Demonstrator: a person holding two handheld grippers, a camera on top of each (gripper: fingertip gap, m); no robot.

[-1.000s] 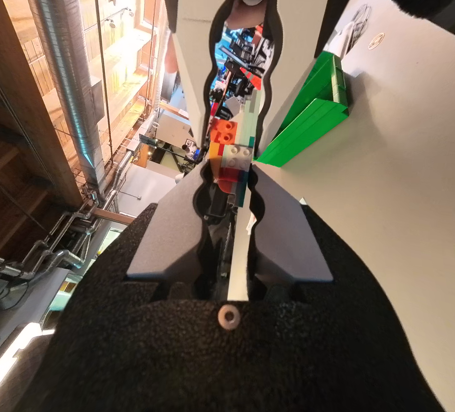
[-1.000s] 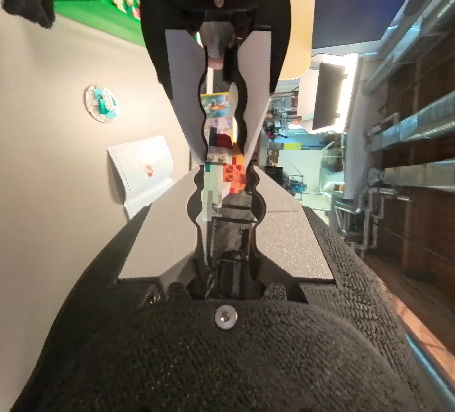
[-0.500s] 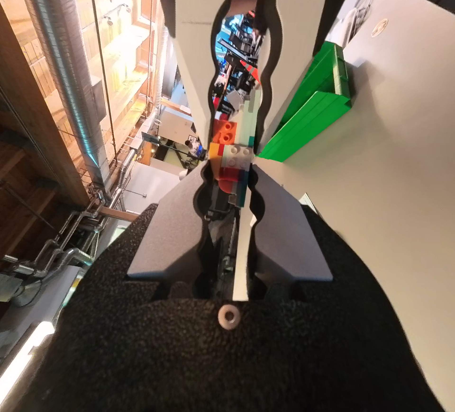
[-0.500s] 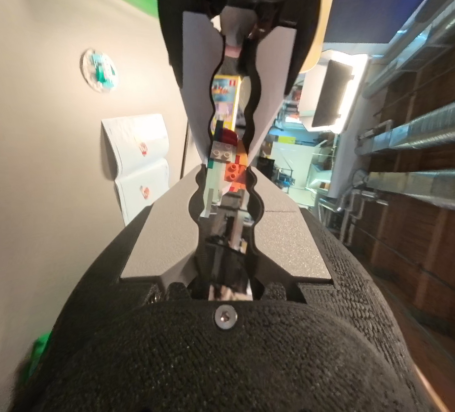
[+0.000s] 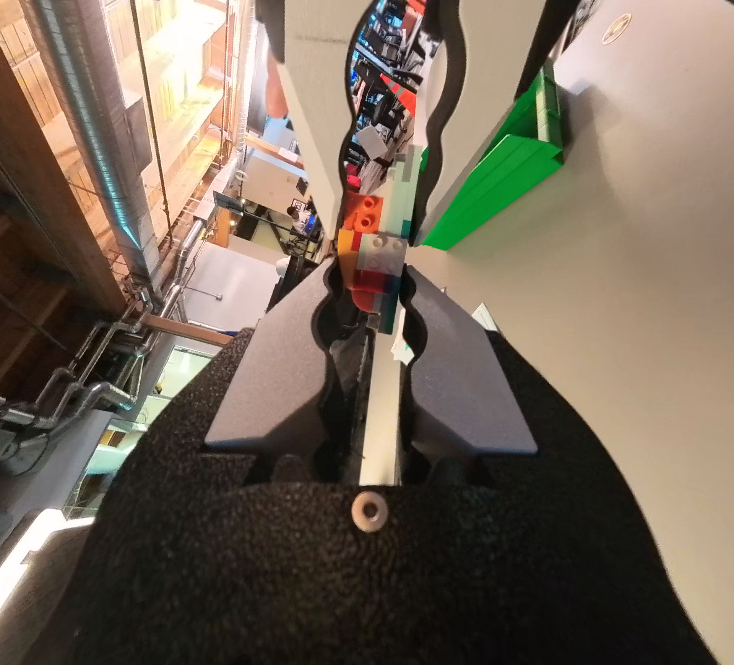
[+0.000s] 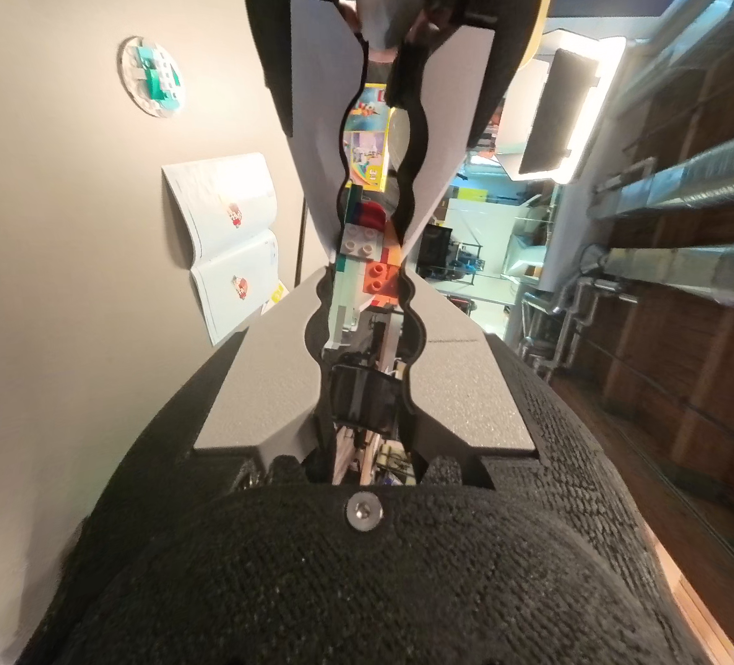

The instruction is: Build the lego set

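In the left wrist view a metal duct [image 5: 79,98] runs along the wooden wall at far left. In the middle, the left gripper [image 5: 371,268] and the right gripper [image 5: 373,237] meet tip to tip, each with its jaws closed on the lego model [image 5: 377,249], held off the table [image 5: 595,288] between them. A green tray [image 5: 512,173] stands on the table at right, partly hidden behind the right gripper.

In the right wrist view a round plate with teal bricks [image 6: 153,76] and an open booklet [image 6: 226,233] lie on the table at left. The lego box [image 6: 367,145] shows only through the gap between the left gripper's fingers, mostly blocked.
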